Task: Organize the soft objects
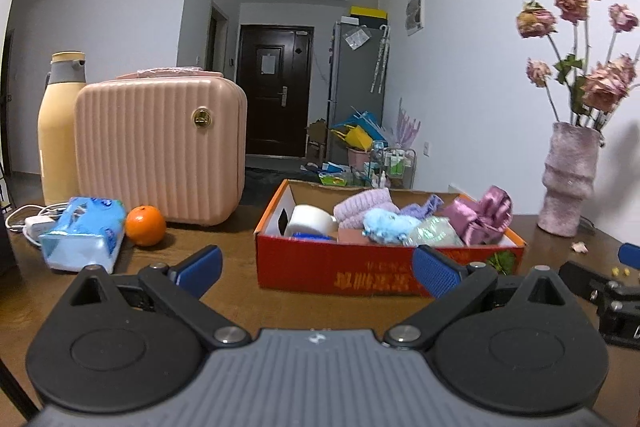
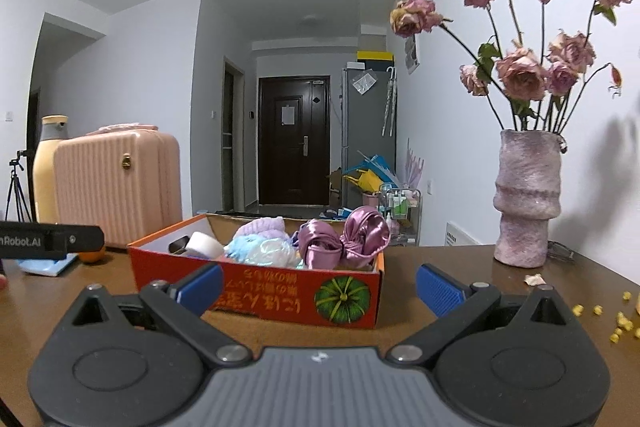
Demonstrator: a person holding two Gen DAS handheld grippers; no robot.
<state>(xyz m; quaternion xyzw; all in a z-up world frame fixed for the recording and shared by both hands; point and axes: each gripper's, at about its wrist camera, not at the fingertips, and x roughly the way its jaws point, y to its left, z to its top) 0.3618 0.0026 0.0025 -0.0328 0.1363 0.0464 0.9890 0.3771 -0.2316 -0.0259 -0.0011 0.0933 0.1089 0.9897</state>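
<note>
A red cardboard box (image 1: 360,267) (image 2: 280,291) sits on the brown table and holds soft items: a lilac knitted piece (image 1: 362,207) (image 2: 262,227), a light blue fluffy piece (image 1: 386,223), a shiny pink satin bundle (image 1: 482,213) (image 2: 344,241), a pale iridescent pouch (image 2: 268,253) and a white roll (image 1: 310,219) (image 2: 204,245). My left gripper (image 1: 318,271) is open and empty in front of the box. My right gripper (image 2: 318,287) is open and empty, also facing the box, near its pumpkin-printed end.
A pink ribbed case (image 1: 160,147) (image 2: 120,183), a yellow bottle (image 1: 58,131), a blue tissue pack (image 1: 86,233) and an orange (image 1: 145,225) stand left. A pink vase (image 1: 568,179) (image 2: 526,199) of dried roses stands right, with yellow crumbs (image 2: 620,319) nearby.
</note>
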